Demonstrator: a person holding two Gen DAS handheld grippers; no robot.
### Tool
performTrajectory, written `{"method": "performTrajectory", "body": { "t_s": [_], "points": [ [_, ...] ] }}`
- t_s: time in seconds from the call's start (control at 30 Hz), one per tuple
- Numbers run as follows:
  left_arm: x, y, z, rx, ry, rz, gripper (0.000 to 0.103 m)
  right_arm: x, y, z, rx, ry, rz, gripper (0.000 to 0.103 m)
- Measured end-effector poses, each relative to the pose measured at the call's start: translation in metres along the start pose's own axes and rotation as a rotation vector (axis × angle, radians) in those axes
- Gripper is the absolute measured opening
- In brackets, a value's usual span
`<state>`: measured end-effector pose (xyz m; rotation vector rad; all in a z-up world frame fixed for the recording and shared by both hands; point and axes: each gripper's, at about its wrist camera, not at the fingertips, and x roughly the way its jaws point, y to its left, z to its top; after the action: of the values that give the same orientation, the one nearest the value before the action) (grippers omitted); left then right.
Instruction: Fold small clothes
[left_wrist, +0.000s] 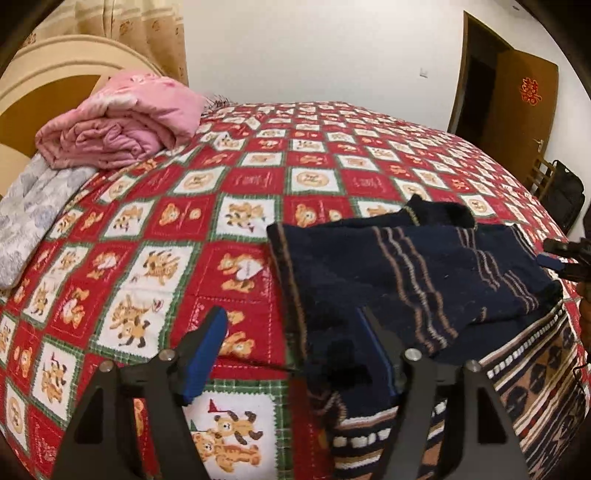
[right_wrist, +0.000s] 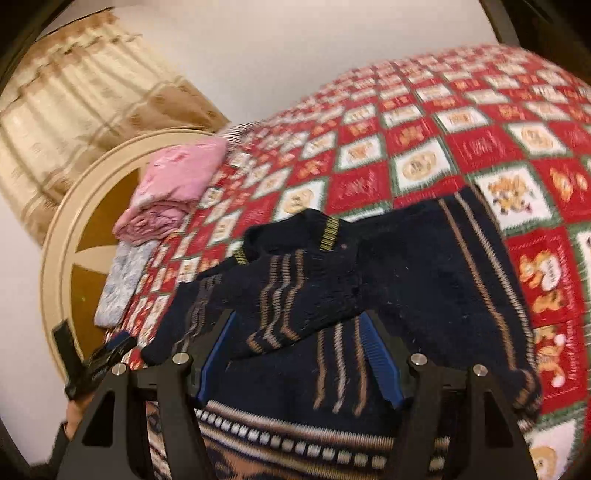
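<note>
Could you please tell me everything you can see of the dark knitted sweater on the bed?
The sweater is a small navy knit with thin tan and grey stripes and yellow-ribbed cuffs. It lies on the red bear-print bedspread, partly folded, with a sleeve laid across its body; its lower part shows broad brown, white and navy bands. In the right wrist view its cloth lies between the open right gripper fingers.

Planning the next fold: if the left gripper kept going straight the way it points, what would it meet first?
Probably the red teddy-bear bedspread, just left of the dark striped sweater's edge; the left gripper's jaws stand open and empty. Depth is uncertain.
</note>
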<state>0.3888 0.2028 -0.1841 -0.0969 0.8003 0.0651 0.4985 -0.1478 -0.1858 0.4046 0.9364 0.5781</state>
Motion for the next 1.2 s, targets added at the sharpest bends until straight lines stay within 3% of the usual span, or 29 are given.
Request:
{"method": "performTrajectory", "body": {
  "t_s": [0.07, 0.23, 0.33, 0.4, 0.53, 0.7, 0.77, 0.87, 0.93, 0.97, 1.0, 1.2],
  "points": [
    [0.007, 0.003, -0.004, 0.000, 0.007, 0.006, 0.073, 0.013, -0.007, 0.003, 0.044, 0.019, 0.001, 0.068],
    [0.029, 0.000, -0.019, 0.032, 0.103, 0.005, 0.073, 0.044, -0.012, 0.008, 0.079, 0.058, -0.018, 0.055],
    [0.030, -0.002, -0.027, 0.042, 0.097, 0.008, 0.073, 0.062, -0.014, 0.008, 0.094, 0.094, -0.027, 0.051],
    [0.030, 0.000, -0.027, 0.018, 0.097, 0.002, 0.075, 0.069, -0.015, 0.007, 0.074, 0.077, -0.096, 0.018],
    [0.029, 0.000, -0.028, 0.004, 0.097, -0.005, 0.075, 0.066, -0.023, 0.005, 0.079, 0.066, -0.110, 0.000],
    [0.026, -0.003, -0.029, 0.021, 0.090, -0.007, 0.075, 0.044, -0.019, -0.004, -0.007, 0.054, -0.175, 0.000],
    [0.028, -0.002, -0.030, 0.016, 0.091, -0.007, 0.075, 0.040, -0.025, -0.003, 0.005, 0.060, -0.134, 0.000],
    [0.029, 0.000, -0.029, -0.016, 0.090, -0.012, 0.075, 0.043, -0.032, 0.001, 0.076, 0.052, -0.126, 0.004],
    [0.028, -0.002, -0.029, -0.001, 0.085, -0.002, 0.075, 0.043, -0.029, 0.002, 0.070, 0.046, -0.130, 0.035],
    [0.027, -0.003, -0.029, 0.004, 0.082, 0.000, 0.075, 0.045, -0.024, 0.004, 0.037, 0.046, -0.122, 0.073],
    [0.027, -0.003, -0.029, 0.006, 0.082, -0.001, 0.075, 0.046, -0.019, 0.005, 0.022, 0.038, -0.119, 0.081],
    [0.031, 0.002, -0.030, -0.025, 0.082, -0.016, 0.079, 0.058, -0.010, 0.011, 0.006, 0.035, -0.110, 0.079]
  ]
}}
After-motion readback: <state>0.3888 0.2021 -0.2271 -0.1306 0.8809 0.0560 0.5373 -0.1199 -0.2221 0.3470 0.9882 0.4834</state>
